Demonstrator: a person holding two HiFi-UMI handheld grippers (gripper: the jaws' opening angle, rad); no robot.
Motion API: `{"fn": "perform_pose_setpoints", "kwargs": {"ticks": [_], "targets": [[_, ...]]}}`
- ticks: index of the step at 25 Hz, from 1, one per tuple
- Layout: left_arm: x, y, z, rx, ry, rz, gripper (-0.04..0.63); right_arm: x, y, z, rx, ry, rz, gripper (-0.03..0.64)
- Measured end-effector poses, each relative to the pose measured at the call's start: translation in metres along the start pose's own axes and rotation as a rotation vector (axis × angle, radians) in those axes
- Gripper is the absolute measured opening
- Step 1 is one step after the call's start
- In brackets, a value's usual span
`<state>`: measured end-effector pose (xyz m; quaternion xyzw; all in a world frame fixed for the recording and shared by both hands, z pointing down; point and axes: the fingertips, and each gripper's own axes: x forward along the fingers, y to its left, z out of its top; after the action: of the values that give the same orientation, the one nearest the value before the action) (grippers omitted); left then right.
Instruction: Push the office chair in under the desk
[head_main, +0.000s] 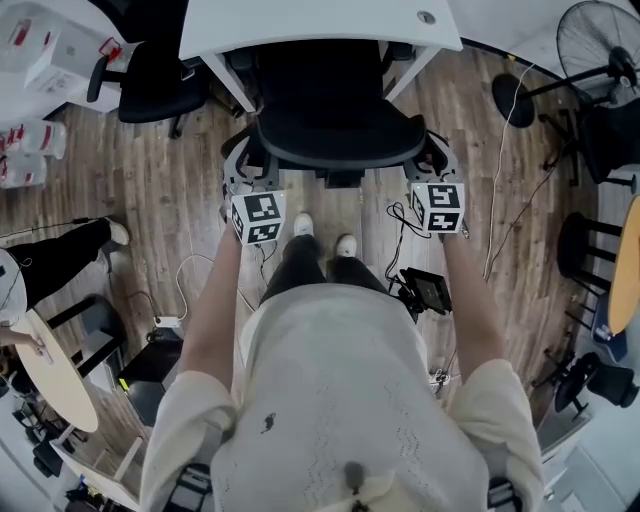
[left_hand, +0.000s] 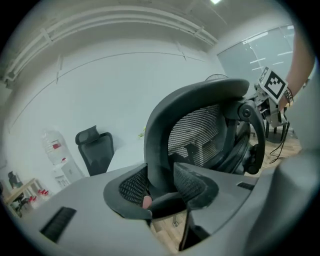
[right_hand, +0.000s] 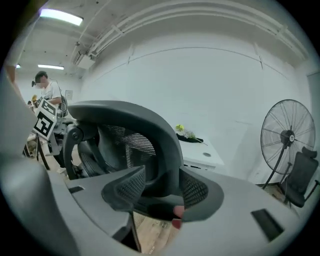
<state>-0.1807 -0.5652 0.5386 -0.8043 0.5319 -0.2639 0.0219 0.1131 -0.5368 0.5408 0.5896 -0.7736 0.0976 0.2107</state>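
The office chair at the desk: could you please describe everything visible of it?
The office chair is black, with a curved, plastic-looking frame around a mesh backrest. It stands upright on the wooden floor, seat partly under the white desk, back toward the person. The left gripper and right gripper each clamp one side of its frame.

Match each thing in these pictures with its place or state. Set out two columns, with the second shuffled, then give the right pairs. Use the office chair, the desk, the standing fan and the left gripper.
Column one
1. office chair
2. desk
3. standing fan
4. left gripper

Column two
A. white top, at the head view's upper edge
B. in the head view's upper right corner
C. black, partly under the white top
D. shut on the chair's left edge

Pairs: 1-C, 2-A, 3-B, 4-D
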Motion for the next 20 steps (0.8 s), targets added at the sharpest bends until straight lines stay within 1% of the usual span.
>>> {"fn": "perform_pose_setpoints", "kwargs": {"ticks": [4, 7, 10, 15, 20], "targets": [[-0.021, -0.016, -0.002, -0.08, 0.006, 0.009, 0.144, -0.02, 0.006, -0.007, 0.063, -0.005, 0.058, 0.199], [-0.039, -0.034, 0.003, -0.114, -0.003, 0.015, 0.117, -0.039, 0.007, -0.017, 0.107, -0.005, 0.083, 0.17], [-0.048, -0.041, 0.003, -0.155, -0.014, 0.021, 0.084, -0.045, 0.016, -0.023, 0.127, -0.005, 0.112, 0.133], [-0.07, -0.059, 0.01, -0.174, -0.041, 0.024, 0.049, -0.063, 0.034, -0.023, 0.126, -0.028, 0.164, 0.083], [-0.091, -0.081, 0.015, -0.187, -0.071, 0.014, 0.024, -0.085, 0.044, -0.024, 0.101, -0.057, 0.191, 0.036]]}}
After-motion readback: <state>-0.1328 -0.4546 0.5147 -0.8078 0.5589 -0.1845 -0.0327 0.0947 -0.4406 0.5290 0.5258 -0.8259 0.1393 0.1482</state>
